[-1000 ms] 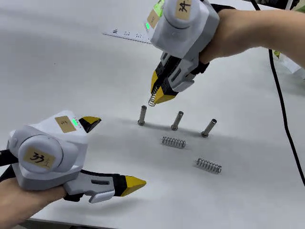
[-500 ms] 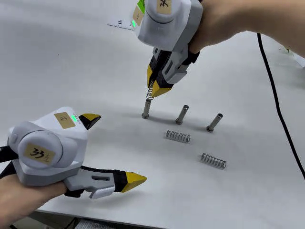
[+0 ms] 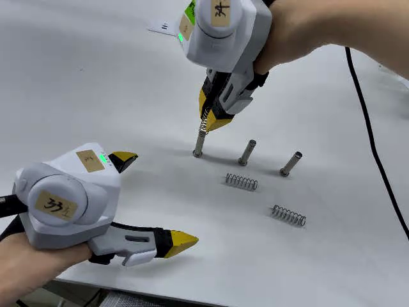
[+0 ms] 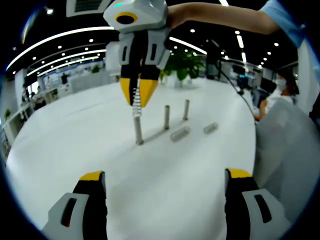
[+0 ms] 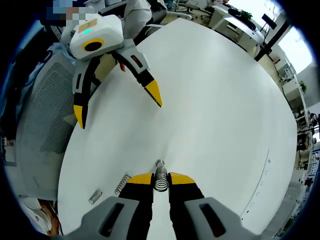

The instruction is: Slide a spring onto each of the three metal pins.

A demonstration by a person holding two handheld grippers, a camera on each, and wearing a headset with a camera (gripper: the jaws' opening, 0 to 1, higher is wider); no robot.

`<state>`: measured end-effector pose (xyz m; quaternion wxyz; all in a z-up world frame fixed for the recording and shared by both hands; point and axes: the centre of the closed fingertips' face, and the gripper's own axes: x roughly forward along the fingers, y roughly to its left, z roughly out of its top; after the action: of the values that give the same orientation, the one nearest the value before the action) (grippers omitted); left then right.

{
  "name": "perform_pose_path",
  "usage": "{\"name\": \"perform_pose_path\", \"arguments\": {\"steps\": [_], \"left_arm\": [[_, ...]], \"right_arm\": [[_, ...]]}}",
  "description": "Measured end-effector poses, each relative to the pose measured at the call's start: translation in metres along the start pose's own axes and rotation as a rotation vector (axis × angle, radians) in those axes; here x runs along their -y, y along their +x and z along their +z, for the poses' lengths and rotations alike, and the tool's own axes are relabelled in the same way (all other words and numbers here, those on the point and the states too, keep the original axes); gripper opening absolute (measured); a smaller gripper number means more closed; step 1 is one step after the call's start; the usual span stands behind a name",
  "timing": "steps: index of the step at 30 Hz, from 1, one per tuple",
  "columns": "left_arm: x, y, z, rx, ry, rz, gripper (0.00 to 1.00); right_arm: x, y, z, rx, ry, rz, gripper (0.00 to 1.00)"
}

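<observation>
Between the yellow tips of my right gripper (image 3: 208,121), which are closed almost together, I have a small spring (image 3: 204,123) pinched by its upper coils, the rest hanging out past the tips. Its free end meets the top of the left pin (image 3: 199,146), roughly in line with it; I cannot tell whether any coil has gone over the pin. That pin stands upright on the white table (image 3: 96,83). To its right in the head view stand the middle pin (image 3: 247,152) and the right pin (image 3: 291,163), both bare. Two loose springs lie flat in front of the row: one (image 3: 241,182) just below the middle pin, the other (image 3: 289,215) further out, below the right pin. My left gripper (image 3: 160,198) sits near the table's front edge, well apart from the pins, jaws spread wide and holding nothing. A black cable (image 3: 374,147) runs down the table's right side.
</observation>
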<state>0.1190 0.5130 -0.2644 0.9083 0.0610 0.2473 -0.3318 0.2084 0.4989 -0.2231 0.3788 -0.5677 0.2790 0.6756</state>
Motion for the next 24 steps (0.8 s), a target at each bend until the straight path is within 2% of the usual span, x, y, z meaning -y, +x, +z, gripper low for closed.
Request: {"name": "perform_pose_path", "arguments": {"steps": [9,15,17,24], "left_arm": [[0.004,0.001,-0.009,-0.019,-0.006,-0.013,1.0],[0.005,0.002,-0.011,-0.021,-0.009,-0.015,1.0],[0.004,0.002,-0.011,-0.021,-0.014,-0.016,0.97],[0.001,0.002,-0.011,-0.015,-0.017,-0.011,0.98]], "right_arm": [[-0.002,0.005,0.0,-0.004,0.003,0.007,0.12],[-0.001,0.006,0.002,0.0,0.003,0.005,0.12],[-0.002,0.007,0.002,0.002,0.01,0.01,0.12],[-0.002,0.012,0.002,-0.002,0.006,0.012,0.12]]}}
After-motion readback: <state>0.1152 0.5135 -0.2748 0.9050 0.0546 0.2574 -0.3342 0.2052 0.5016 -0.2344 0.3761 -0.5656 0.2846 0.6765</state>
